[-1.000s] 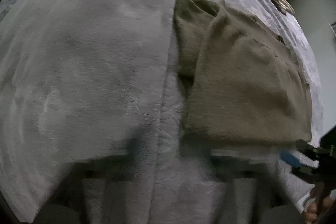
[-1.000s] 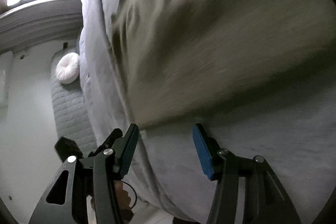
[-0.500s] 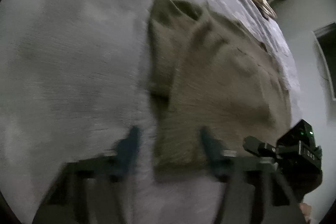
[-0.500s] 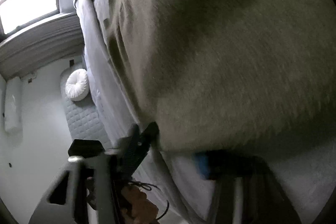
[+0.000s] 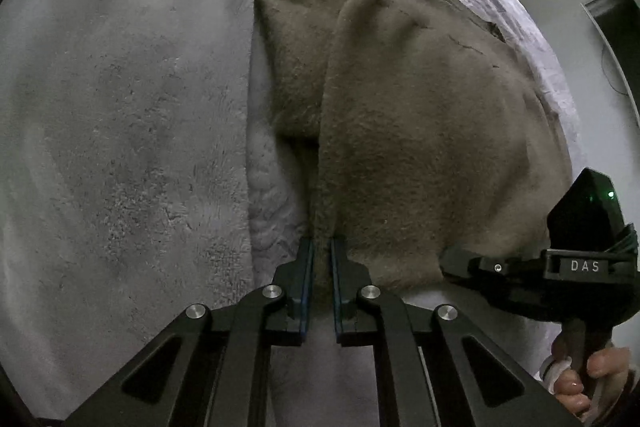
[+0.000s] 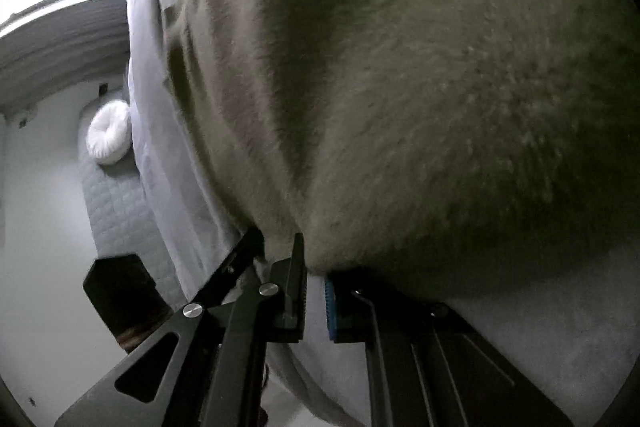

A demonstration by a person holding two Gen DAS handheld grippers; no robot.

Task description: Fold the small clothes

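Pinching brown garment [image 5: 420, 131]: both tools (bedtop)

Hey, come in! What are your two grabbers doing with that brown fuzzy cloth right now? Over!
Left gripper shut on brown cloth's near edge. Right gripper shut on same edge. Cloth partly folded on grey blanket. Nothing in the way.

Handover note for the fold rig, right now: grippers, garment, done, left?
Left gripper: shut on the near edge of the olive-brown fleece garment.
Right gripper: shut on the same edge, further right.
Garment lies on the grey plush blanket, left part already folded over itself.
Left: carry the near edge away to fold again, then release.
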